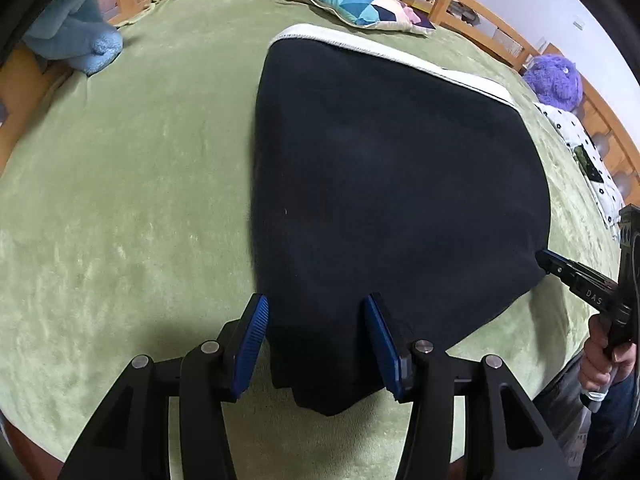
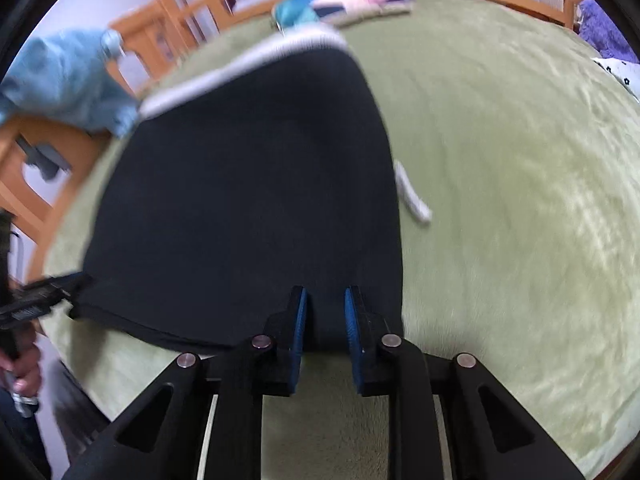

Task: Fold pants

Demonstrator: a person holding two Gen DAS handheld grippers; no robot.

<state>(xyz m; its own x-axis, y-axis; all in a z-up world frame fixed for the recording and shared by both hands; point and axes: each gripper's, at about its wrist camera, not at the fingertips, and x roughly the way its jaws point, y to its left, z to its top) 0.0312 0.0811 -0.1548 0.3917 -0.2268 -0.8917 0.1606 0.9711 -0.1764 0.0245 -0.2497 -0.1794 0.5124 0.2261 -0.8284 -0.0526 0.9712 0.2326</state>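
While the dark pants [image 1: 384, 184] lie folded flat on the green blanket [image 1: 120, 208], with their white waistband [image 1: 384, 54] toward the far edge, both grippers sit at the near hem. Seen from its own camera, the left gripper [image 1: 316, 344] stands spread well apart, straddling the near left corner of the pants; the cloth lies between the blue pads [image 1: 250, 344] with a clear gap on each side, so nothing is pinched there. From its own camera, the right gripper [image 2: 326, 332] is much narrower, its pads [image 2: 298, 332] close on either side of the hem near the right corner. Whether those pads press the cloth or merely flank it cannot be told, since dark fabric fills the gap and the view is smeared.

At the right edge of the left view, the right gripper's fingertip meets the pants' side, with part of a hand [image 1: 600, 360] on its handle, cut off by the frame. A white drawstring [image 2: 412, 196] pokes out from the pants' right side. Beyond lie a patterned pillow [image 1: 360, 2], a blue towel [image 1: 76, 28] and a purple plush toy [image 1: 554, 80], all near the blanket's far edges.
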